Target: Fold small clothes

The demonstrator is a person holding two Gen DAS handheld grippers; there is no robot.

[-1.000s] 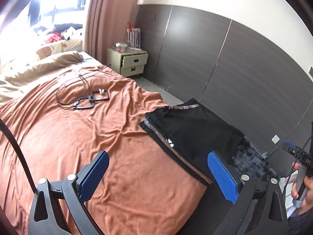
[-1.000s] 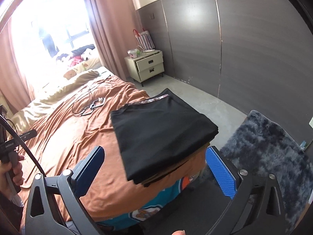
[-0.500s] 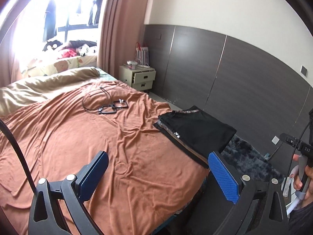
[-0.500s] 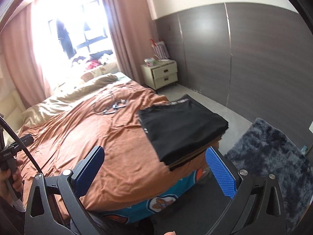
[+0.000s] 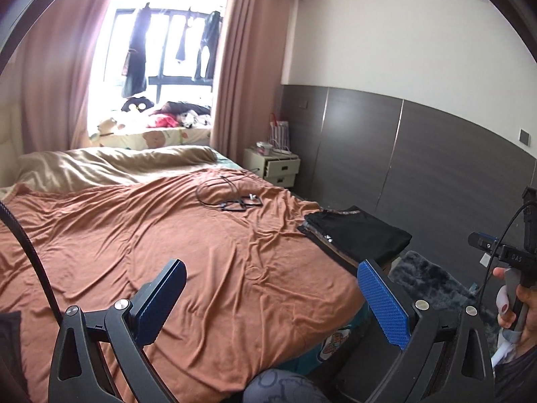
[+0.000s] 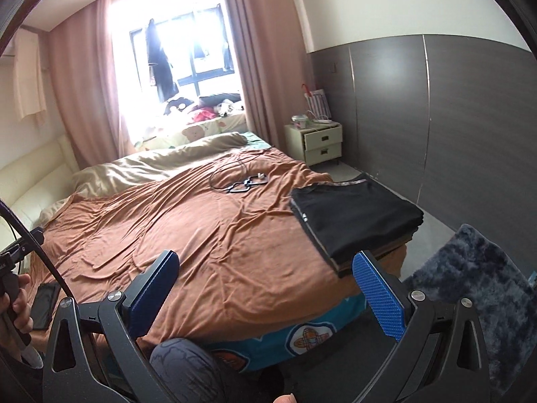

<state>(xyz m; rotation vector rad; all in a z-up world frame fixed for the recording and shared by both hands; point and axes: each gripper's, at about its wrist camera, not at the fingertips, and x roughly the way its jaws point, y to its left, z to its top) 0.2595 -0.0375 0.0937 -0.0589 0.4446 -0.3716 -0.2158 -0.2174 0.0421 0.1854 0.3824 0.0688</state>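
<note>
Both claws hang spread and empty over the bed's near edge: the left claw (image 5: 268, 299) and the right claw (image 6: 265, 294); the stack of folded black clothes (image 6: 355, 218) sits at two o'clock on the rumpled rust-orange bedsheet (image 6: 201, 235), overhanging its corner; a careless nudge there could likely tip it onto the shaggy dark-blue rug (image 6: 470, 275).
</note>
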